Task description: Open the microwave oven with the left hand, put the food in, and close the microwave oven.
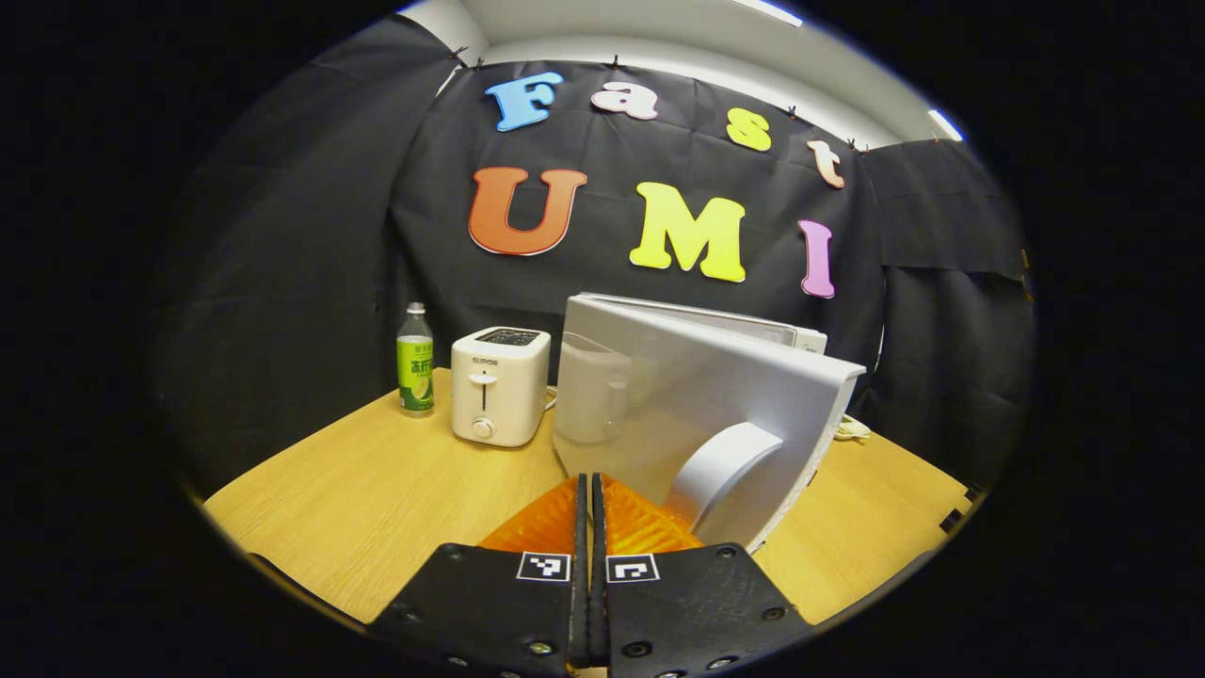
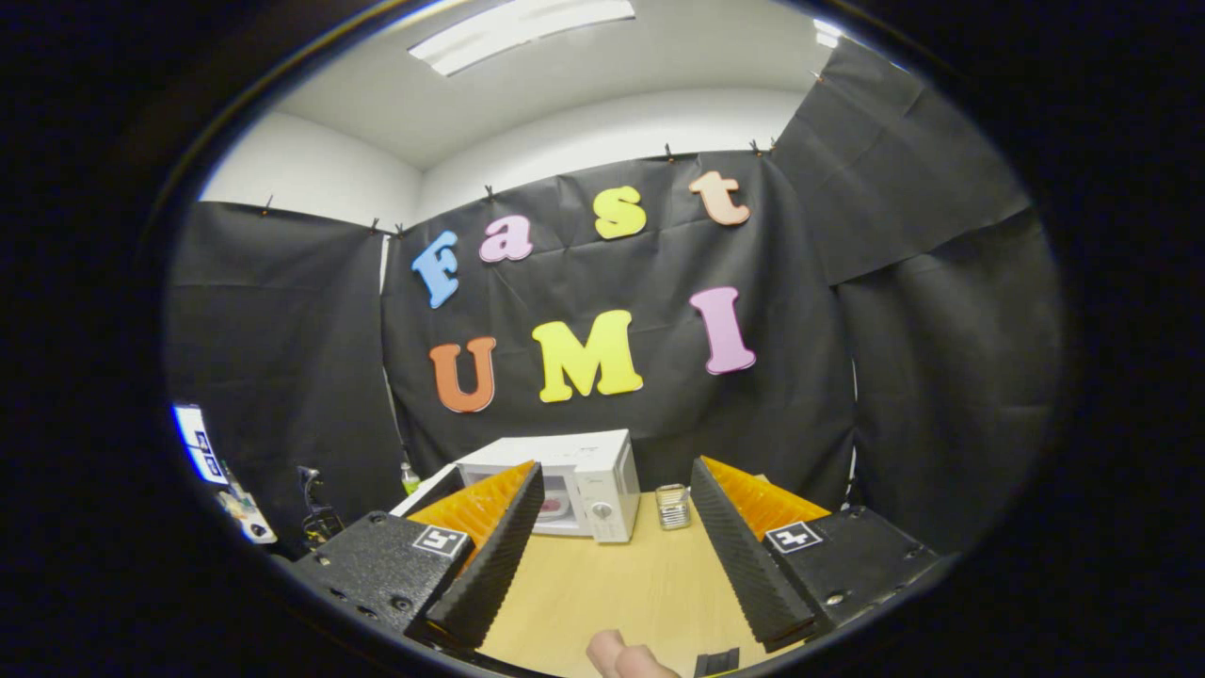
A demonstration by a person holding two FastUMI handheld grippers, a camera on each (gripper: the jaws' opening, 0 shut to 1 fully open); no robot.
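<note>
- So the door (image 1: 715,405) is swung open, and in the right gripper view there's something pinkish sitting inside the microwave (image 2: 565,485), probably the food, though it's too small to say for sure.
- My read: the closing step is in hand. Food looks to be in, door not yet shut.
- Left tongs (image 1: 590,490) are closed, fingers pressed together with nothing between them. They sit just in front of the door's outer face, near its rounded handle (image 1: 720,466). Can't tell if they touch it.
- Right tongs (image 2: 607,513) are wide open and empty, well back from the microwave with bare tabletop (image 2: 621,584) between. A fingertip (image 2: 617,654) pokes in at the bottom edge.
- Next move, I'd guess: push the door's outer face with the closed left tongs and swing it round to the body until it latches. The push should follow the hinge arc so the tips don't slide off that smooth panel.
- Toaster (image 1: 499,386) and bottle (image 1: 414,363) stand left of the door, out of the swing path as far as I can tell.
</note>
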